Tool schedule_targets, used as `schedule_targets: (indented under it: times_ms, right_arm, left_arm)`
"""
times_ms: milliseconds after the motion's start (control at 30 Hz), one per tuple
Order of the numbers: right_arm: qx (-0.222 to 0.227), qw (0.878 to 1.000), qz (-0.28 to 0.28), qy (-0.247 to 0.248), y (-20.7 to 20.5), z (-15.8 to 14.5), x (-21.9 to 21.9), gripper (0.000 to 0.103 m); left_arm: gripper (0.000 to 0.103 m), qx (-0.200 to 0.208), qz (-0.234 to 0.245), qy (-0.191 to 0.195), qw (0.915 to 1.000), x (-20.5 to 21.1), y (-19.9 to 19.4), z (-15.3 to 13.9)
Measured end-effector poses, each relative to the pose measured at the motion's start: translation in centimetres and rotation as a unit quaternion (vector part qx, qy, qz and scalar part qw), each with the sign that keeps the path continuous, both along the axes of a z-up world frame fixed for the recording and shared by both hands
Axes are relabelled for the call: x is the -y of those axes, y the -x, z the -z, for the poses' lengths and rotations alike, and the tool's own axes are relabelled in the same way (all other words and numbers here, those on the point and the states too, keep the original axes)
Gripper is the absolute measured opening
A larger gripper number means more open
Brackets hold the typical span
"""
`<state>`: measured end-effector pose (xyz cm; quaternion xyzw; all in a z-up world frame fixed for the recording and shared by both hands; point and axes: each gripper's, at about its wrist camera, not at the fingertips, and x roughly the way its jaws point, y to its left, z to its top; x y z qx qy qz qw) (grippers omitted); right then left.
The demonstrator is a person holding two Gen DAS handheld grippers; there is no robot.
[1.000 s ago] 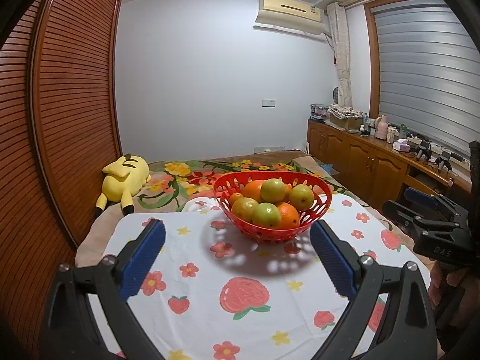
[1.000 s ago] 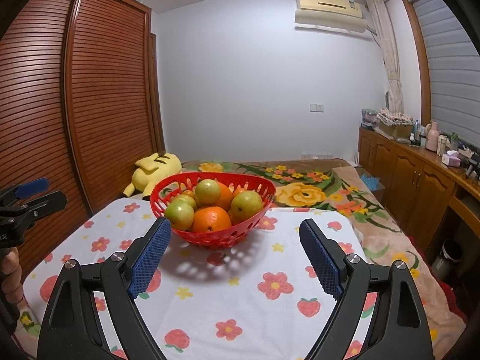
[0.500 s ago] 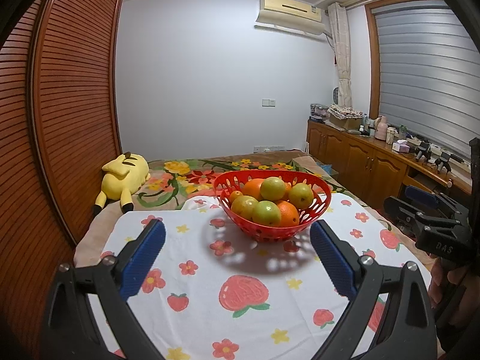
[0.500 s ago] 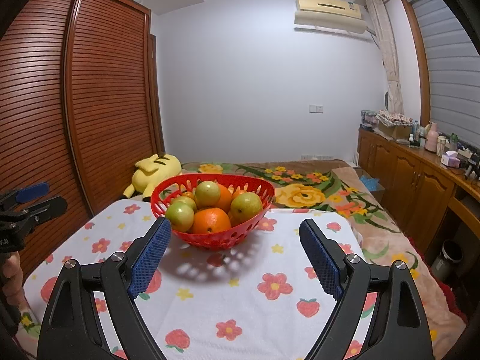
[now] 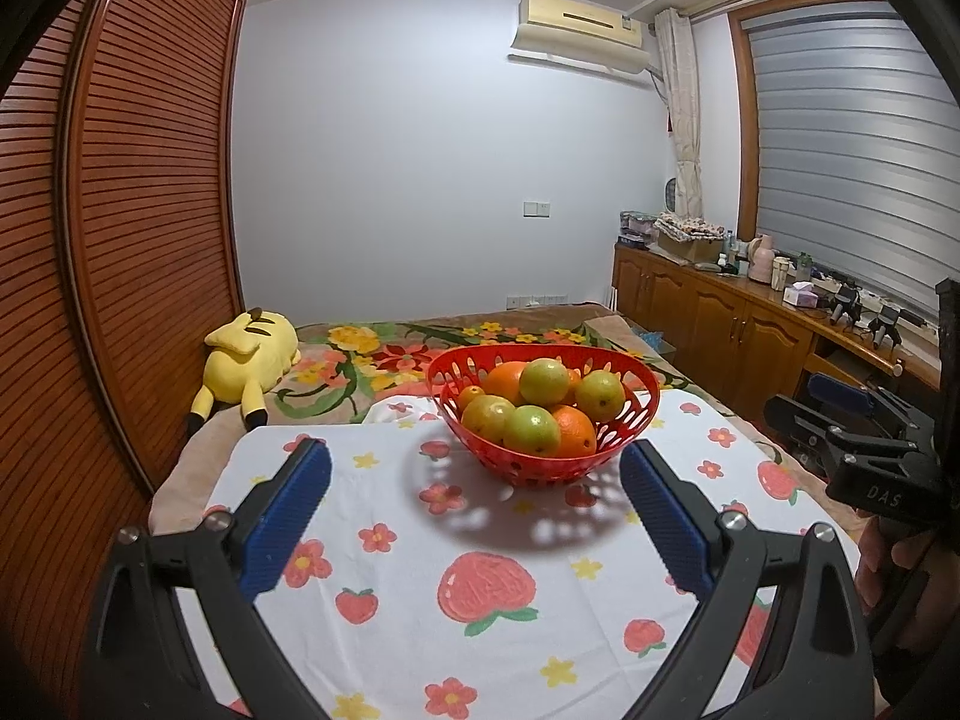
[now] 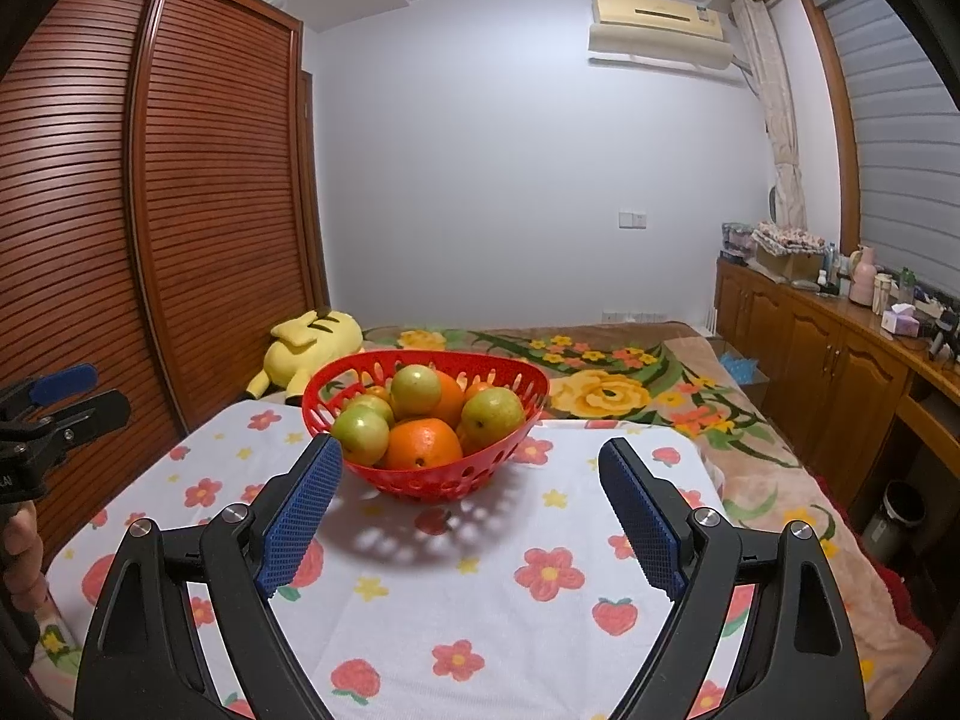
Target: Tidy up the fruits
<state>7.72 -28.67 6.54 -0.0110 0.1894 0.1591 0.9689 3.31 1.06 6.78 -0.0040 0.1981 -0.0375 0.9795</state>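
fruits in basket | basket on table | plush toy behind

A red plastic basket with oval cut-outs in its wall stands upright on the flower-and-strawberry printed white cloth, toward its far edge. It is heaped with round fruit: green-yellow fruits, possibly green oranges or guavas, mixed with ripe oranges. One green fruit sits highest on the pile. A smaller orange fruit lies against the left inner wall.
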Motion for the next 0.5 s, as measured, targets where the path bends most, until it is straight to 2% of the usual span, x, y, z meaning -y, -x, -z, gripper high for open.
schedule_targets:
  times_ms: [500]
  right_arm:
    - [0.000,1.000,0.000,0.000,0.02,-0.09,0.06,0.089]
  left_arm:
    - [0.098,0.002,0.003,0.000,1.0000,0.06,0.58,-0.25]
